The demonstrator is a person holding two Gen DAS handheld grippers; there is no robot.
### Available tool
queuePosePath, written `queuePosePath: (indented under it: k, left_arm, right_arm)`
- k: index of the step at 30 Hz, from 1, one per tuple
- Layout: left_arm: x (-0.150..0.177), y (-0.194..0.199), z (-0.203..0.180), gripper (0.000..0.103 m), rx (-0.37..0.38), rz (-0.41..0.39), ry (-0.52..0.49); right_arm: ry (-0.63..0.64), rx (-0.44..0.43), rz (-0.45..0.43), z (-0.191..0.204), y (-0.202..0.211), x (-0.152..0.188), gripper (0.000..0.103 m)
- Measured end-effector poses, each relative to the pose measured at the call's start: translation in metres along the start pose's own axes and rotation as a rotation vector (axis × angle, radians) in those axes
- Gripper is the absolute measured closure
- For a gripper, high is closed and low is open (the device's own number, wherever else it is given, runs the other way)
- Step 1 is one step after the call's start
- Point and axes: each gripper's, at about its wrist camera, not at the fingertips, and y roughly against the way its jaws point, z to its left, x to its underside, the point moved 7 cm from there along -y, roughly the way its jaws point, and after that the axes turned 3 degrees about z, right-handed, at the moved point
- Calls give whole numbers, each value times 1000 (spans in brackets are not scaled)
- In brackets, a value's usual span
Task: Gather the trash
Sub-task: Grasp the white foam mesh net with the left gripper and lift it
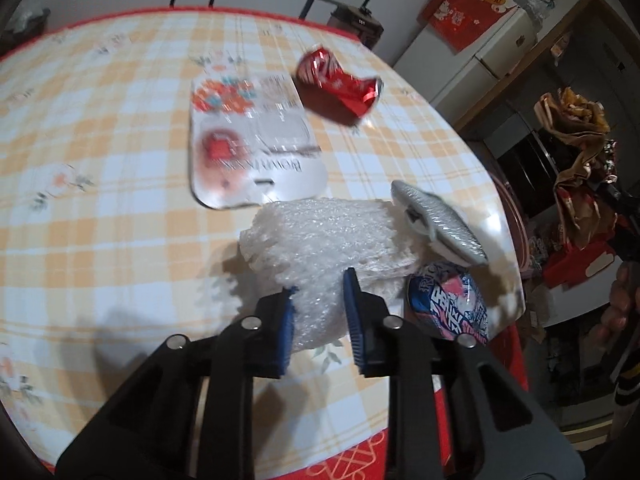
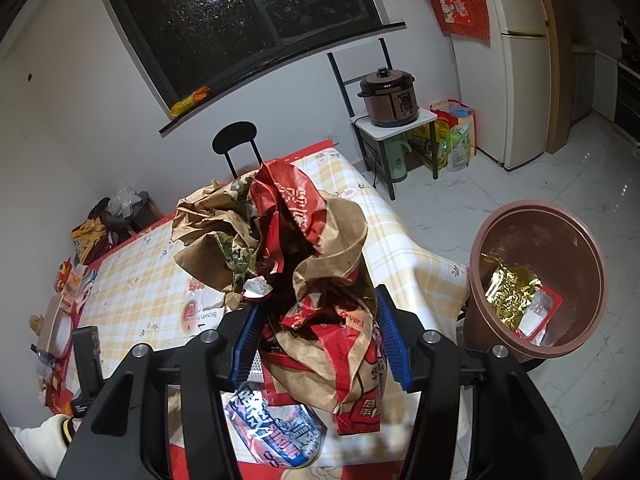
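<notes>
Clamping the bubble wrap [image 1: 320,240] on the bench [image 1: 120,140], the left gripper [image 1: 320,312] must lift it, while the right gripper [image 2: 316,336], holding crumpled paper bags [image 2: 304,264], needs the brown bin [image 2: 536,280].

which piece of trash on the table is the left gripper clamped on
The white bubble wrap: the left gripper pinches its near edge. The red wrapper and flat package lie beyond, untouched.
</notes>
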Motion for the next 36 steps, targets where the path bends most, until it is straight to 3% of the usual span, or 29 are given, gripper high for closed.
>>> queuePosePath:
  k: [13, 19, 27, 36]
  left_arm:
    - [-21, 108, 38, 79, -101, -219, 69]
    - [-34, 146, 33, 78, -99, -308, 91]
    - [-57, 168, 5, 78, -103, -379, 69]
    - [-67, 164, -36, 78, -82, -405, 58]
  right_arm:
    - [30, -50, -71, 23, 16, -32, 50]
    - [15, -69, -101, 20, 25, -38, 50]
    - [-16, -57, -155, -4, 50, -43, 50]
    - [-66, -19, -183, -56, 74, -45, 50]
